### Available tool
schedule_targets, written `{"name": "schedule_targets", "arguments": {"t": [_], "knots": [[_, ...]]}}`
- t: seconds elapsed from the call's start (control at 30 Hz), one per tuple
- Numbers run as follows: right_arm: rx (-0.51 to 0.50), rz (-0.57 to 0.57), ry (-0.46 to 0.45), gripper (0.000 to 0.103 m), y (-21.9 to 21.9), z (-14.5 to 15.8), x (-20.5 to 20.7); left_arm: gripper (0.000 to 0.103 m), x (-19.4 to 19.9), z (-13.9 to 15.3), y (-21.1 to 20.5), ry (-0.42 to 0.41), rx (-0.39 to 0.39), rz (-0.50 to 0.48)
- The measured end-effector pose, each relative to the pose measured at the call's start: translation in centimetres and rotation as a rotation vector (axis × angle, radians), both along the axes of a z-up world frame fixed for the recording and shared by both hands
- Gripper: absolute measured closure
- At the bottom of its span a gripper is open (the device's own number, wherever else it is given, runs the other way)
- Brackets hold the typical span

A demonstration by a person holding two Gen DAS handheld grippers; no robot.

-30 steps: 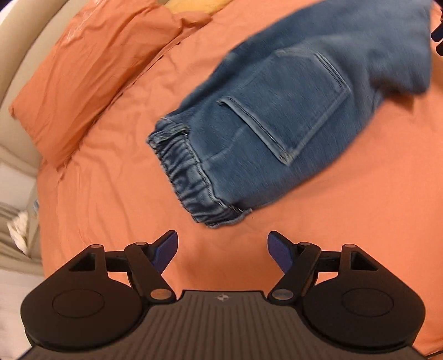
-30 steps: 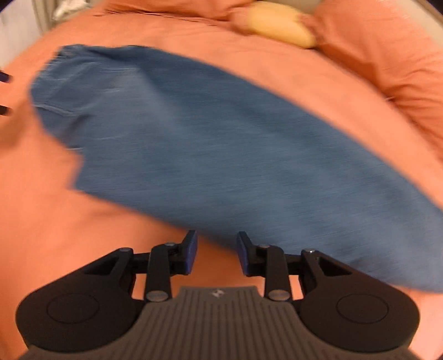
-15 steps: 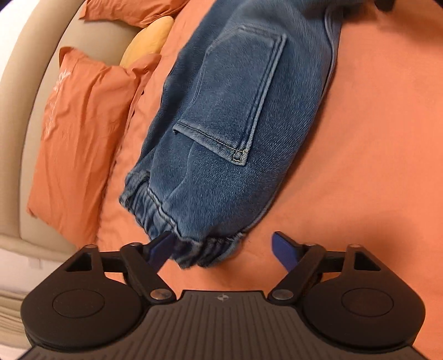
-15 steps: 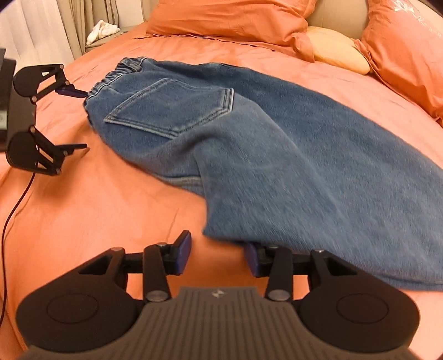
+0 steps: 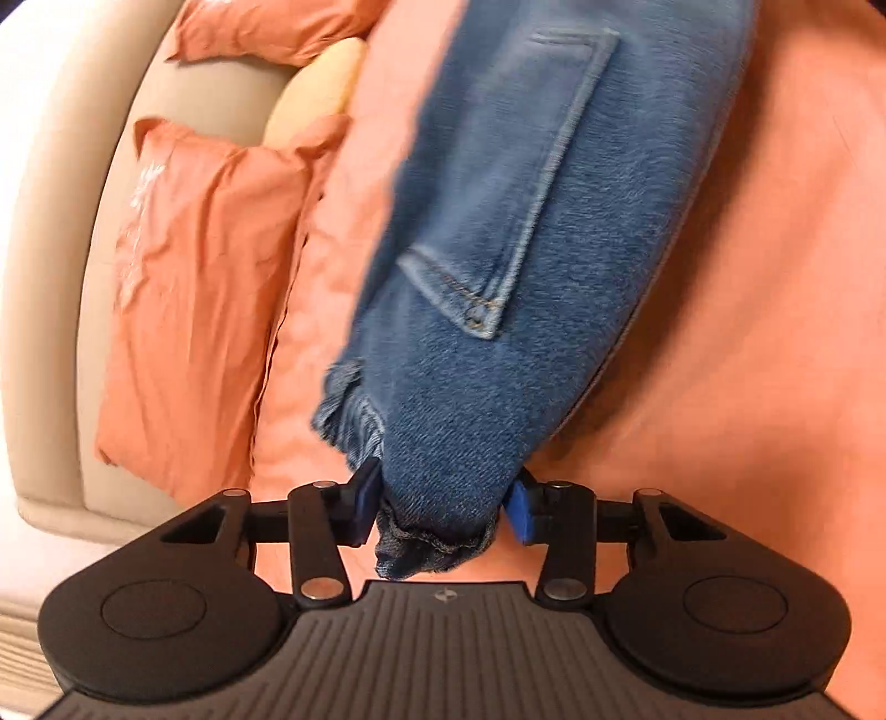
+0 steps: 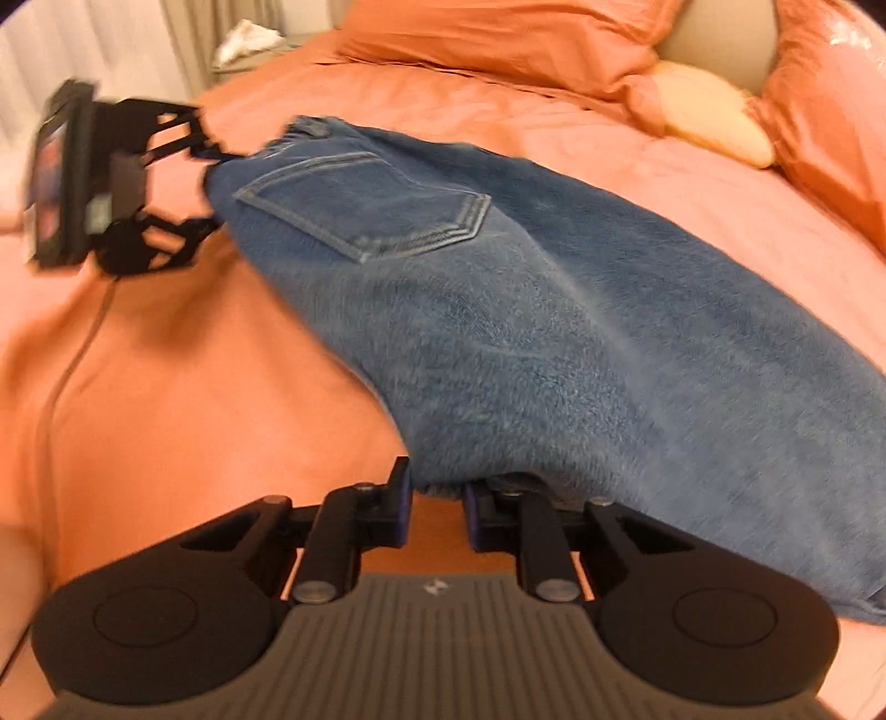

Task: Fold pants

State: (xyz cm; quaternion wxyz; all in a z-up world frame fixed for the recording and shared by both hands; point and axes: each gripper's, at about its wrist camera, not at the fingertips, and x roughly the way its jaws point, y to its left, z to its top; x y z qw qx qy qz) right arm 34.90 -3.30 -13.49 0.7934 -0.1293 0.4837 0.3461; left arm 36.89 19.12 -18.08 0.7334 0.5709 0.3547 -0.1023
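Note:
Blue denim pants [image 5: 531, 266] lie on the orange bed sheet [image 5: 764, 343], back pocket up. My left gripper [image 5: 443, 507] is shut on the elastic waistband, which bunches between its blue pads. In the right wrist view the pants [image 6: 554, 310] stretch from upper left to lower right. My right gripper [image 6: 434, 509] sits at the pants' near edge, with denim between its narrowly spaced fingers; the right finger is under the cloth. The left gripper [image 6: 213, 188] shows at the waistband at far left.
Orange pillows [image 5: 194, 288] and a yellow cushion [image 5: 315, 94] lie against a beige headboard [image 5: 72, 232]. In the right wrist view, pillows [image 6: 498, 39] and the cushion [image 6: 714, 116] sit at the back. A cable [image 6: 72, 360] trails from the left gripper.
My left gripper moved onto the waistband and closed on it. My right gripper closed in on the pants' near edge. The denim has lifted slightly and both views are blurred by motion.

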Motion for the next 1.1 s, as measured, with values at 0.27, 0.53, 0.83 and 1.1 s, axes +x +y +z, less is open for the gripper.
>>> {"name": "schedule_targets", "arguments": {"t": [0.27, 0.53, 0.83, 1.1], "knots": [[-0.068, -0.007, 0.099, 0.103, -0.3, -5.6, -1.9, 0.056, 0.1, -5.6, 0.1, 0.097, 0.115, 0.006], [-0.126, -0.113, 0.058, 0.103, -7.7, -3.7, -1.6, 0.029, 1.0, -0.5, 0.2, 0.127, -0.008, 0.109], [-0.259, -0.297, 0.0, 0.098, -20.0, -3.0, -3.1, 0.027, -4.0, 6.4, -7.6, 0.099, -0.292, 0.106], [-0.501, -0.257, -0.184, 0.078, -31.1, -2.3, -4.6, 0.028, -6.5, 5.3, -16.6, 0.167, -0.299, -0.015]]}}
